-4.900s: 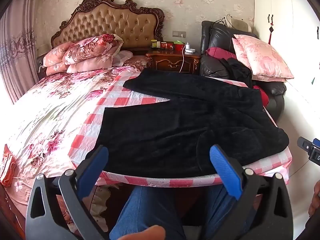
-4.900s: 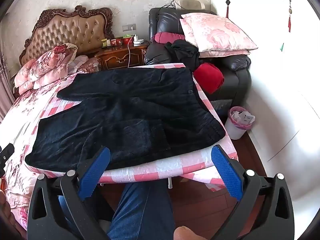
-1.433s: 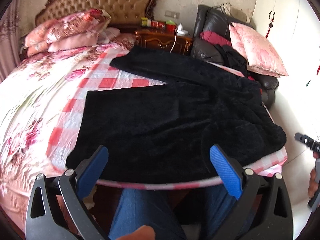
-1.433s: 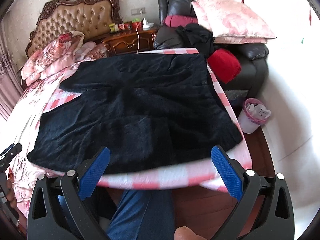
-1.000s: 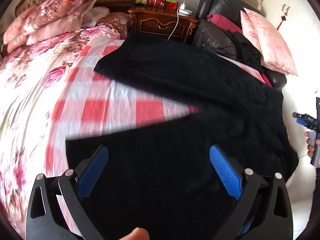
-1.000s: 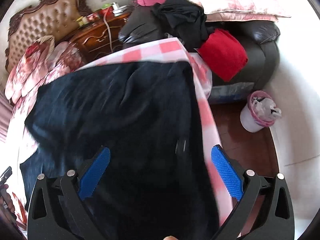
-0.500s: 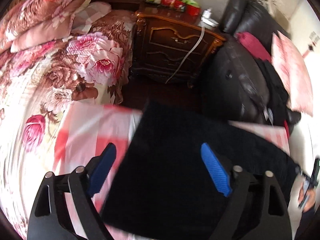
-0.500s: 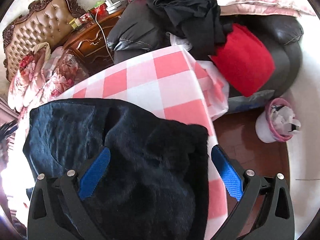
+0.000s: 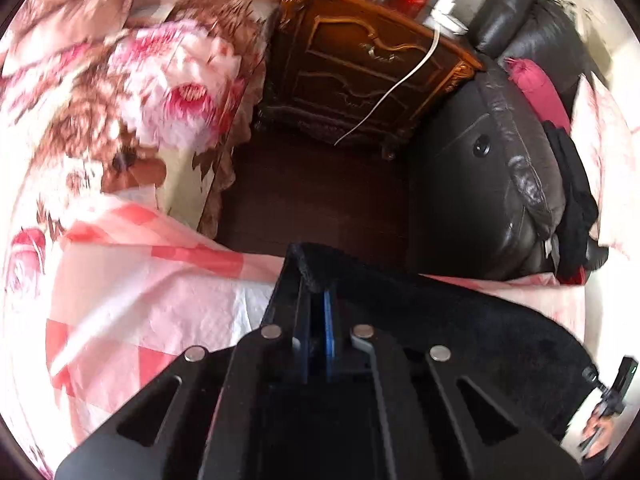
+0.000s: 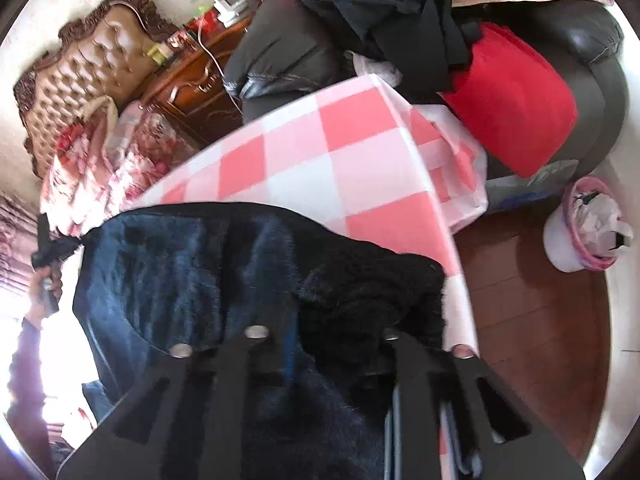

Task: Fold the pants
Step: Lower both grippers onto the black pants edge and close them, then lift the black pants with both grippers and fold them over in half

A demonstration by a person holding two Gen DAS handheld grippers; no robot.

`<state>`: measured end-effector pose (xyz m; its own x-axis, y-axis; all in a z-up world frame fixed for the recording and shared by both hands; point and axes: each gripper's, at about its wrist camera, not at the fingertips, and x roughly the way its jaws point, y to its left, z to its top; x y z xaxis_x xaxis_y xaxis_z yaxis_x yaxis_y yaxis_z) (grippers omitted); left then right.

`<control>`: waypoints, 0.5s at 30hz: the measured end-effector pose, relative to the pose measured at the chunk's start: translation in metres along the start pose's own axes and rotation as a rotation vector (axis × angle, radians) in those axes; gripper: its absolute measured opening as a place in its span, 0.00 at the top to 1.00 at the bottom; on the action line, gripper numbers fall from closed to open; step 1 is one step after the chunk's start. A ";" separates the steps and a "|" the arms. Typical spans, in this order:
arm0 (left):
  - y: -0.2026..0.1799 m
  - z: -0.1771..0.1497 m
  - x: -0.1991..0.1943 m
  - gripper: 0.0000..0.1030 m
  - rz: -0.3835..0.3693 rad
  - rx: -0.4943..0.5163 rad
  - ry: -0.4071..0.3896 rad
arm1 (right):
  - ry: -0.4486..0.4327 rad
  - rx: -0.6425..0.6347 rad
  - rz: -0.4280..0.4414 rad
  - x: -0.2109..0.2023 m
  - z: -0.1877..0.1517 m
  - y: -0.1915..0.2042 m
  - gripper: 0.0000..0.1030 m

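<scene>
The black fleece pants [image 9: 460, 320] lie on a pink checked cloth [image 9: 152, 304]. My left gripper [image 9: 318, 292] is shut on the far hem corner of a pant leg at the cloth's far edge. In the right wrist view the pants [image 10: 200, 264] bunch up under my right gripper [image 10: 320, 320]; its jaws are closed together with black fabric [image 10: 372, 292] heaped over them at the waist end. The left gripper [image 10: 50, 256] shows at the left edge, holding the pants' far corner.
A carved wooden nightstand [image 9: 360, 72] and a black leather armchair [image 9: 500, 152] stand beyond the cloth's far edge. A red cushion [image 10: 512, 96] and dark clothes [image 10: 384, 8] lie on the chair. A lined bin [image 10: 584, 228] stands on the wood floor. The floral bed [image 9: 100, 80] lies left.
Both grippers moved forward over the pants to the far side and closed from wide open. The left one now pinches the leg hem; the right one is buried in the waist fabric.
</scene>
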<state>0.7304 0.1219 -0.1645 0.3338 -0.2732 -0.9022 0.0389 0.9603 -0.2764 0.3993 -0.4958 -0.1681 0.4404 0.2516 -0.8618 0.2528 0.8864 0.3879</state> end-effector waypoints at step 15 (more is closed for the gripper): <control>0.015 -0.069 -0.200 0.95 -0.226 0.073 -0.253 | -0.227 -0.001 0.095 -0.094 -0.035 0.030 0.88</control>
<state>0.5997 0.1870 -0.0111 0.5318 -0.4653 -0.7076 0.2028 0.8812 -0.4270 0.3353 -0.4793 -0.0874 0.6445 0.2403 -0.7259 0.1999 0.8634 0.4633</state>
